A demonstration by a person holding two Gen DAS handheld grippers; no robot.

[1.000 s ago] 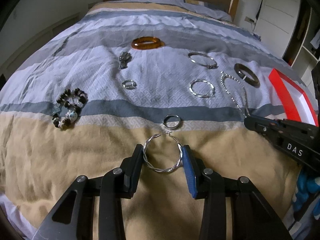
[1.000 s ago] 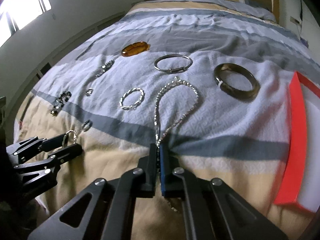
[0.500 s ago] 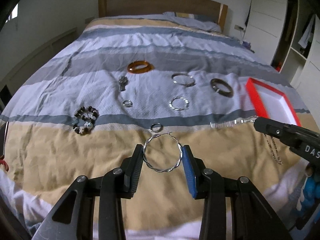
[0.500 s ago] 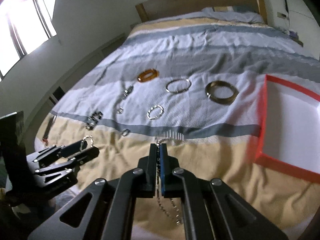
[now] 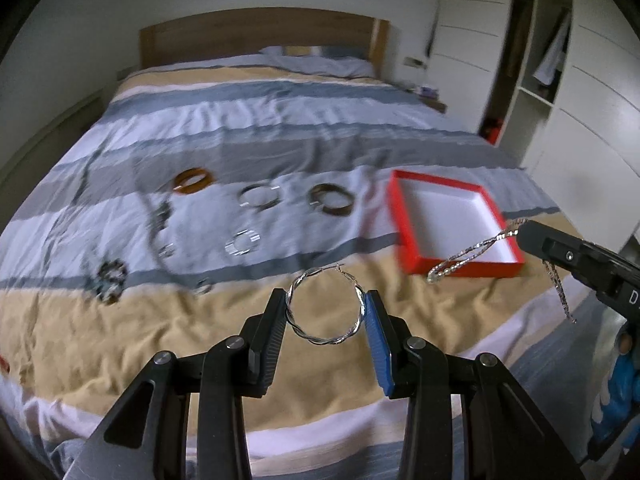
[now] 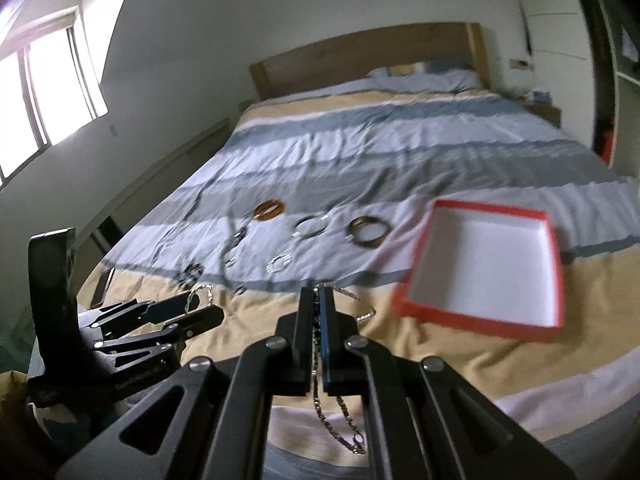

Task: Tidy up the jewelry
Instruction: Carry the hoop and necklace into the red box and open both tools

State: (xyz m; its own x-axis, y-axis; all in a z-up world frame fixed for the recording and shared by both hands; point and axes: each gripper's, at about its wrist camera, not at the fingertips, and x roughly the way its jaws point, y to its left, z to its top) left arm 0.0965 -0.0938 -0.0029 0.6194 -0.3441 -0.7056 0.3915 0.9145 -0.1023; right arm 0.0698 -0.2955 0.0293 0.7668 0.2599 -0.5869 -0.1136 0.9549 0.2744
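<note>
My left gripper (image 5: 325,312) is shut on a twisted silver hoop earring (image 5: 326,306), held in the air above the tan band of the bedspread. My right gripper (image 6: 319,304) is shut on a silver chain necklace (image 6: 352,428), which hangs below the jaws; it also shows dangling in the left wrist view (image 5: 468,258). An open red box with a white inside (image 5: 452,222) lies on the bed at the right, also in the right wrist view (image 6: 486,272). Both grippers are lifted well above the bed.
On the bedspread lie an amber bangle (image 5: 193,180), a silver bangle (image 5: 260,197), a dark bangle (image 5: 332,199), a silver bracelet (image 5: 242,243), a beaded bracelet (image 5: 109,278) and small rings (image 5: 204,287). A wardrobe (image 5: 560,80) stands at the right.
Both grippers have risen and drawn back from the bed with their jewelry. The necklace has come off the bedspread and hangs free. The red box has come fully into view.
</note>
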